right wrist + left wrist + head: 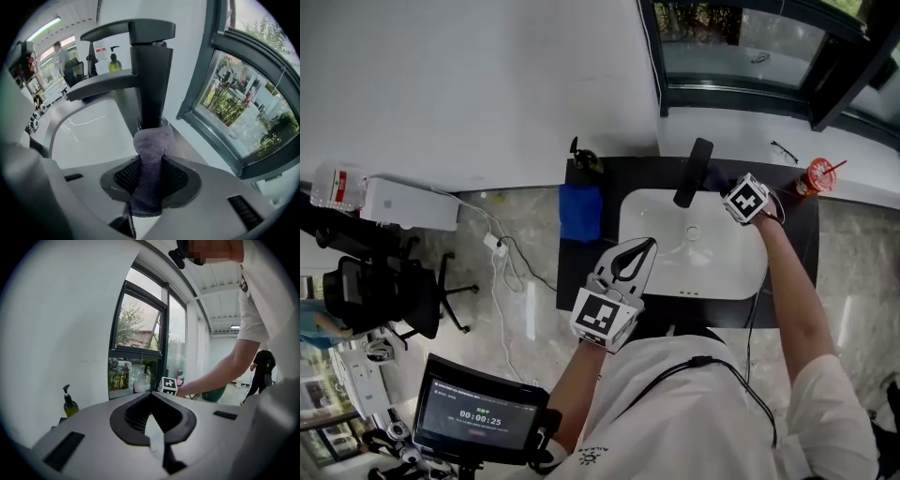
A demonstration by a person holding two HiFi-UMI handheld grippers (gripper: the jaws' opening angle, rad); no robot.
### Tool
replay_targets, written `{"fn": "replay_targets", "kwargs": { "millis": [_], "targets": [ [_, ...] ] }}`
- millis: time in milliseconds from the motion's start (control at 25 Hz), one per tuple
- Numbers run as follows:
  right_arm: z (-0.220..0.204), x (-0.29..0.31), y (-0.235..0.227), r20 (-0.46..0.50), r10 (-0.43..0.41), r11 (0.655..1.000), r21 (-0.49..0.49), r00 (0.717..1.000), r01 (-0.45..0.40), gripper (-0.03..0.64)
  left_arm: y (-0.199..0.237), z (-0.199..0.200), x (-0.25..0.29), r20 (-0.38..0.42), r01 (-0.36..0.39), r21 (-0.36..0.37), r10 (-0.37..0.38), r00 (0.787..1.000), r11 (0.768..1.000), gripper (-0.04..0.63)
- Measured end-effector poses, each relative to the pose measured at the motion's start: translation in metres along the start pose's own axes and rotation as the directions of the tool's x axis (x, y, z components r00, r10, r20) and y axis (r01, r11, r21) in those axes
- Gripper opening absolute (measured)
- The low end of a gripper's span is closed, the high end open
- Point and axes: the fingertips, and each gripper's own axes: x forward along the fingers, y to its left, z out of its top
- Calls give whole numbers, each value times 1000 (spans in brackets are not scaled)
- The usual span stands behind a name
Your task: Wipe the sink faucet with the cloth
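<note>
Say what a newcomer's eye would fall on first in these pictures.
The black faucet rising at the back of the white sink, with the right gripper holding a grey cloth at its base. Next, the left gripper above the sink's front-left corner, jaws together and empty.

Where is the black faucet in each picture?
Head view: top middle, the faucet above the white sink.
Left gripper view: not in it.
Right gripper view: centre, the faucet rises just behind the cloth.
Shared landmark: the soap bottle, in all three.

Blk faucet (150,79) & counter (581,281), wht sink (722,272), grey-purple cloth (151,164), blue towel (579,212).
</note>
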Motion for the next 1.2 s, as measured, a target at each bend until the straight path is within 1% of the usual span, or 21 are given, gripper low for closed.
{"fn": "replay_targets", "kwargs": {
  "millis": [120,280,440,560,680,840,960,1080,1120,1160,1200],
  "targets": [
    [14,7,0,24,-2,1000,-6,1000,2,117,6,-2,-7,-3,-24,-7,24,1000,1000,-6],
    [29,3,1,75,-5,1000,10,997,4,117,9,-6,-11,-2,-34,-12,34,999,999,-6],
    [42,-20,0,171,3,1000,25,985,-7,117,6,-5,-6,7,-17,-7,17,1000,1000,-6],
    [55,-49,-2,267,6,1000,22,964,-12,117,0,-1,-1,12,10,-4,-10,1000,1000,-6],
    [69,-83,-3,341,-4,1000,-5,940,6,117,-9,5,6,19,44,4,-44,999,999,-6],
    [85,-124,-5,436,-4,1000,0,900,4,117,-22,14,16,22,89,17,-90,996,996,-6],
    [92,-148,-9,501,-13,1000,25,865,1,117,-27,20,21,20,103,23,-103,994,994,-6],
    [94,-171,-15,570,-29,997,80,821,-21,117,-30,23,23,27,113,34,-114,993,993,-6],
    [93,-176,-15,582,-33,995,93,813,-26,117,-31,22,23,28,119,34,-120,992,992,-6],
    [90,-179,-15,583,-32,995,99,812,-32,117,-32,20,23,23,122,31,-122,992,992,-6],
    [84,-177,-12,573,-24,994,98,819,-39,117,-32,18,23,19,123,29,-123,992,992,-6]
  ]
}}
